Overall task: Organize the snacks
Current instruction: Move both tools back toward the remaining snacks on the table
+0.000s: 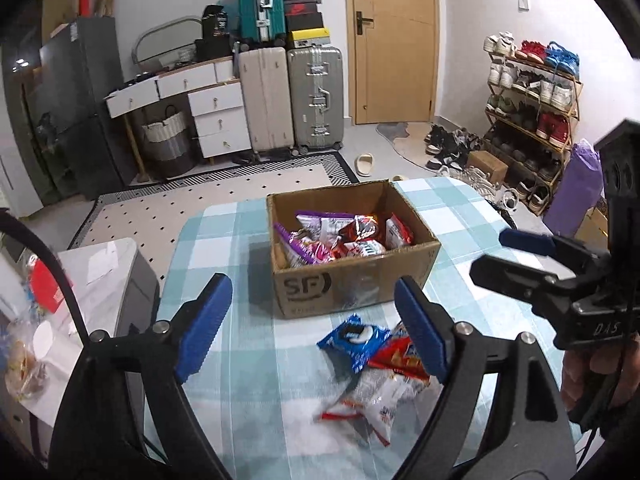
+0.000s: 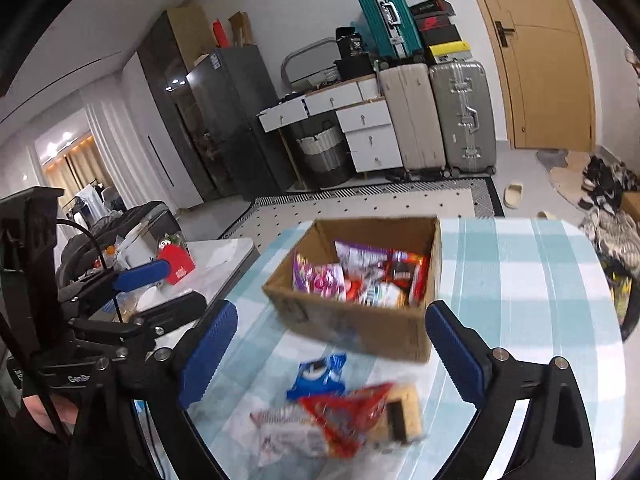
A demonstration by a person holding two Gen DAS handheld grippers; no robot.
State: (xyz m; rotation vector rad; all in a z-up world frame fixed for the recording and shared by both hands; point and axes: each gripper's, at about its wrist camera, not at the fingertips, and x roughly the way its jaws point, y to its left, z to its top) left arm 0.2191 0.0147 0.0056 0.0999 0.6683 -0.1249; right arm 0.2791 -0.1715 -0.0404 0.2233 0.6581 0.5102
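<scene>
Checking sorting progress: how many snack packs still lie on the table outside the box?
3, in one overlapping heap before the cardboard box: blue pack, red pack, white pack. More may hide underneath.

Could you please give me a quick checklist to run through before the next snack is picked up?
1. Left tongs open and empty: ok.
2. Right tongs open and empty: ok.
3. Cardboard box upright with room left: ok.
4. Blue cookie packet lies free on the tablecloth: ok.
5. Red packet clear of its neighbours: not ok, it overlaps the white packet.
6. Number of packets in the pile: cannot tell, blurred.
</scene>
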